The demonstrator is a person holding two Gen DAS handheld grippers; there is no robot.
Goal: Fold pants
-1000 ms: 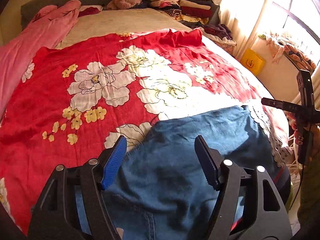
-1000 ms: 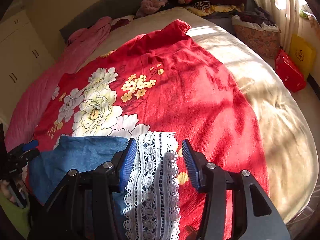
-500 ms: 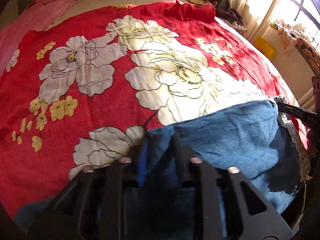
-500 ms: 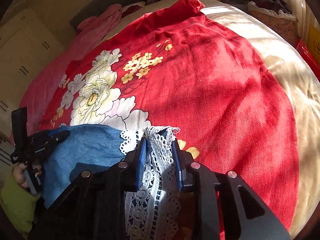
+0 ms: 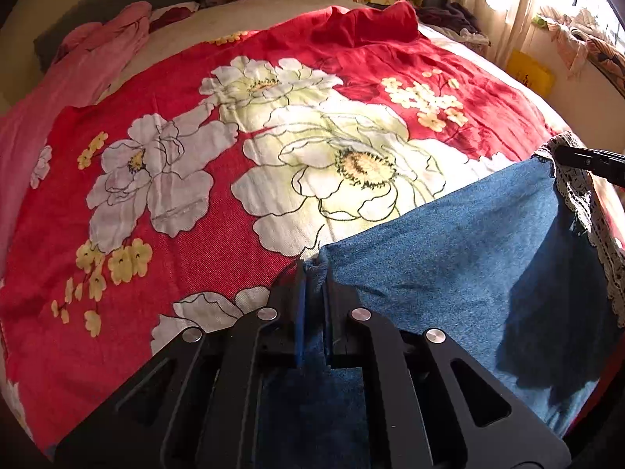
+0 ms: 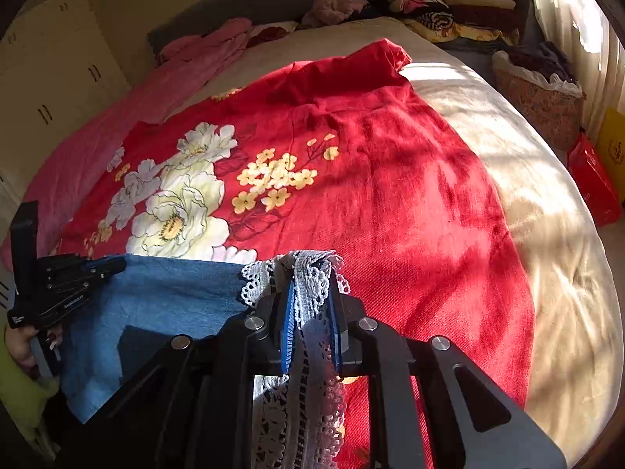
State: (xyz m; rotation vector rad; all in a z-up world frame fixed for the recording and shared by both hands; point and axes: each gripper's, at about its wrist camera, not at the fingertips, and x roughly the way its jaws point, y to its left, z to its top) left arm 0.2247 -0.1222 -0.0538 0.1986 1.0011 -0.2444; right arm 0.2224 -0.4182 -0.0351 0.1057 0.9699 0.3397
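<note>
The blue denim pants [image 5: 461, 258] with white lace trim [image 6: 312, 297] hang stretched between my two grippers above the near edge of the bed. My left gripper [image 5: 313, 273] is shut on the denim edge at one corner. My right gripper [image 6: 310, 293] is shut on the lace-trimmed edge at the other corner. The left gripper also shows in the right wrist view [image 6: 99, 265], and the right gripper's tip shows in the left wrist view [image 5: 586, 162]. The lower part of the pants is hidden below my grippers.
A red floral blanket [image 5: 195, 179] covers the bed in front of the pants. A pink blanket [image 6: 117, 129] lies along the left side. Stacked folded clothes [image 6: 449, 4] sit at the far end. A basket [image 6: 539, 97] and red bag [image 6: 593, 179] stand on the floor to the right.
Both grippers went from open around the pants' edges to shut on them. They have since lifted and drawn the denim taut between them.
</note>
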